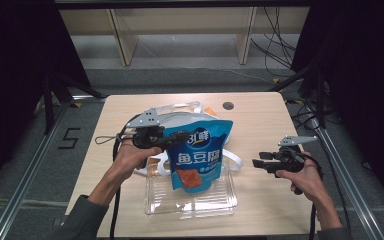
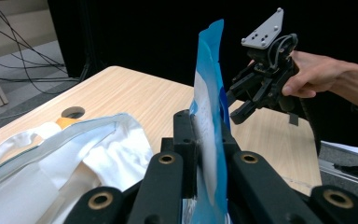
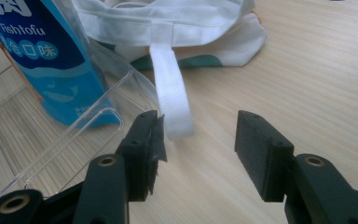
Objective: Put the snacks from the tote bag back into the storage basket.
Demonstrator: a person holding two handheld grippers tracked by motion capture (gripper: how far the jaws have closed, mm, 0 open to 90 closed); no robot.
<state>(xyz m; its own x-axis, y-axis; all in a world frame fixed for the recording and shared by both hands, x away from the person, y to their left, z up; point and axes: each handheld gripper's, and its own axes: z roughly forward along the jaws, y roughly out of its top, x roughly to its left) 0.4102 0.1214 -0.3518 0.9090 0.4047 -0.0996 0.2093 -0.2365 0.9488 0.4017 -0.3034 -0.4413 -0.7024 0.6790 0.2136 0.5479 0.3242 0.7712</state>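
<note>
A blue snack pouch (image 1: 200, 160) with white lettering stands upright, its bottom inside a clear plastic tray (image 1: 190, 207). My left gripper (image 1: 180, 136) is shut on the pouch's upper left edge. In the left gripper view the pouch (image 2: 209, 93) is pinched edge-on between the black jaws of my left gripper (image 2: 204, 135). My right gripper (image 1: 256, 164) hovers to the right of the tray, open and holding nothing. The right gripper view shows its open jaws (image 3: 198, 140) over bare wood, with the pouch (image 3: 42, 56) and the tray (image 3: 51, 154) at the left.
A white cloth tote bag (image 1: 180, 112) lies behind the tray, and its strap (image 3: 170, 93) trails toward my right gripper. A round cable hole (image 1: 228, 106) sits near the table's far edge. The table's right side is bare wood.
</note>
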